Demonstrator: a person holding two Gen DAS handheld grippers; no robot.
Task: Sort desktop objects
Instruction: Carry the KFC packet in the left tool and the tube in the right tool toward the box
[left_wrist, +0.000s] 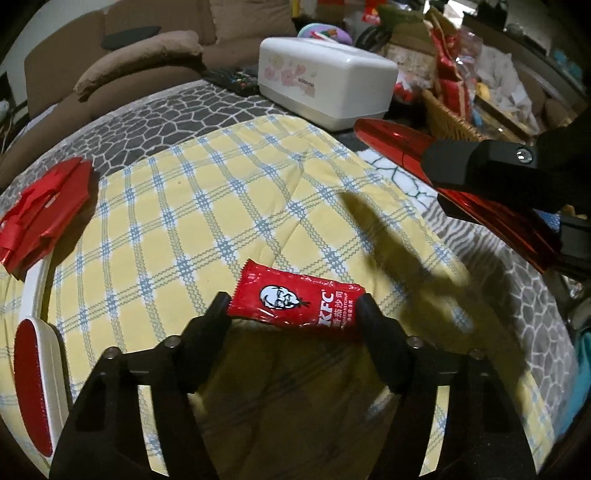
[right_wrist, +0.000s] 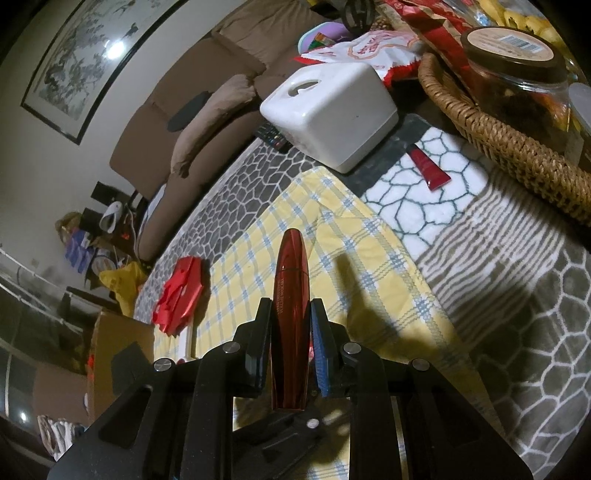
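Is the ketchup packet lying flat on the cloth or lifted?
Cannot tell for sure. The ketchup packet sits between the left tongs, fingertips at both ends, over the checked cloth.

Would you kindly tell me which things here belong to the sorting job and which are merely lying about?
In the job: ketchup packet between the left jaws; red mascara tube gripped by the right jaws.
Lying about: tissue box, wicker basket, remote control, sofa.
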